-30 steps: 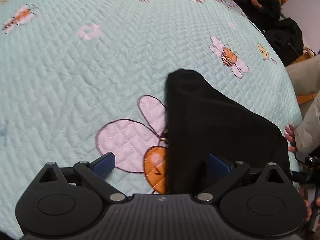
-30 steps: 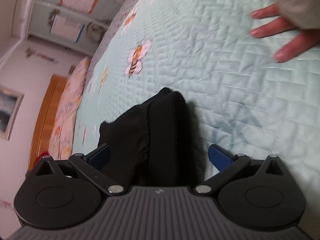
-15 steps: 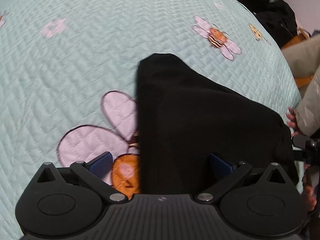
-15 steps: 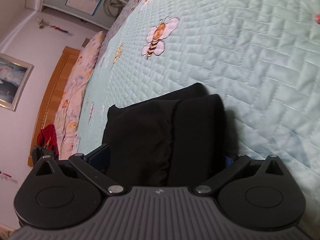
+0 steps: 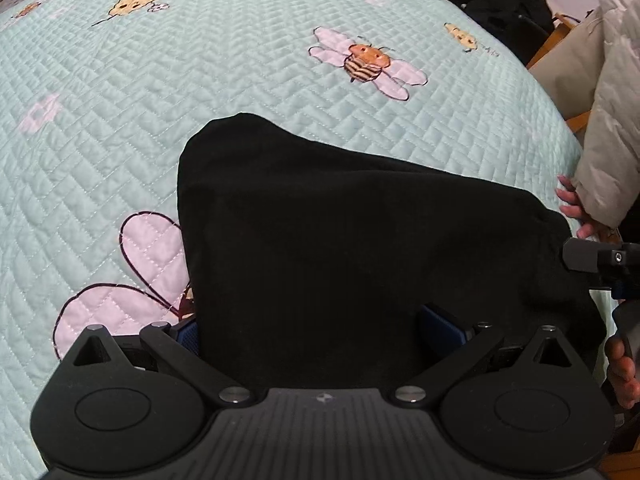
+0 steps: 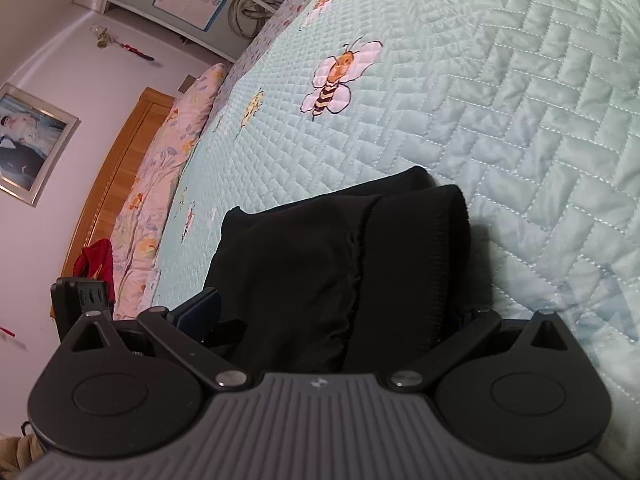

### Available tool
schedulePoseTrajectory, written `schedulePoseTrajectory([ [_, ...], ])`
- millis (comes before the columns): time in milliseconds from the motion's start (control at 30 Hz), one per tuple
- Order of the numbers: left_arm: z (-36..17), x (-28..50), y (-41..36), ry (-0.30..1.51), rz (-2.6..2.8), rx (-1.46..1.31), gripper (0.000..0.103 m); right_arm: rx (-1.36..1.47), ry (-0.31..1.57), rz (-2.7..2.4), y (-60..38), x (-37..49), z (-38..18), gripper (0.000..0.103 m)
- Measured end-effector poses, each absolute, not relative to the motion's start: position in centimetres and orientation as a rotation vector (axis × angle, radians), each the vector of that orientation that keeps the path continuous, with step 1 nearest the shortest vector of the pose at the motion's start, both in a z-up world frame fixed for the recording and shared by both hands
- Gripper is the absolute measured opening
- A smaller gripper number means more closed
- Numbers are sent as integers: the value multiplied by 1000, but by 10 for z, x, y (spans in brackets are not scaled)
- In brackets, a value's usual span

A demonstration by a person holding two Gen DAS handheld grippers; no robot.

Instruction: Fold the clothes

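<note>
No word, number or brand can be read in either view. The grey ribbed housing of the left claw point(image 5: 316, 332) carries a small pale emblem at its top centre, a mark and not letters; the right claw point(image 6: 332, 320) bears the same emblem in the same place. In the right wrist view, a white and blue paper poster point(image 6: 188, 0) hangs on the far wall beyond the head of the bed, and its printing is too small and blurred to make out. Tiny pale characters sit on the black linkage under the right claw's left arm, too small to read.
</note>
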State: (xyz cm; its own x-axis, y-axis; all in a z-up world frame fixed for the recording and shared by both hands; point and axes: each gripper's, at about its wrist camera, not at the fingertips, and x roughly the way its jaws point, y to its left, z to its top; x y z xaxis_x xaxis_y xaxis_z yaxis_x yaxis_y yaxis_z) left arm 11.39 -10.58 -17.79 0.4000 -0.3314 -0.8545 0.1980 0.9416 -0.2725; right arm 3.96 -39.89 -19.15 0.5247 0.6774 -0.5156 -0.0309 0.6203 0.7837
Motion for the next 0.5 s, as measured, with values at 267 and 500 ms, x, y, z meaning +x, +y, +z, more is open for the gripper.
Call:
schedulePoseTrajectory([
  [267, -171, 111, -97, 1064, -366, -125, 43, 841, 911, 509, -409, 38, -197, 95],
  [500, -167, 109, -94, 1050, -374, -155, 27, 863, 934, 414, -425, 32, -205, 37],
])
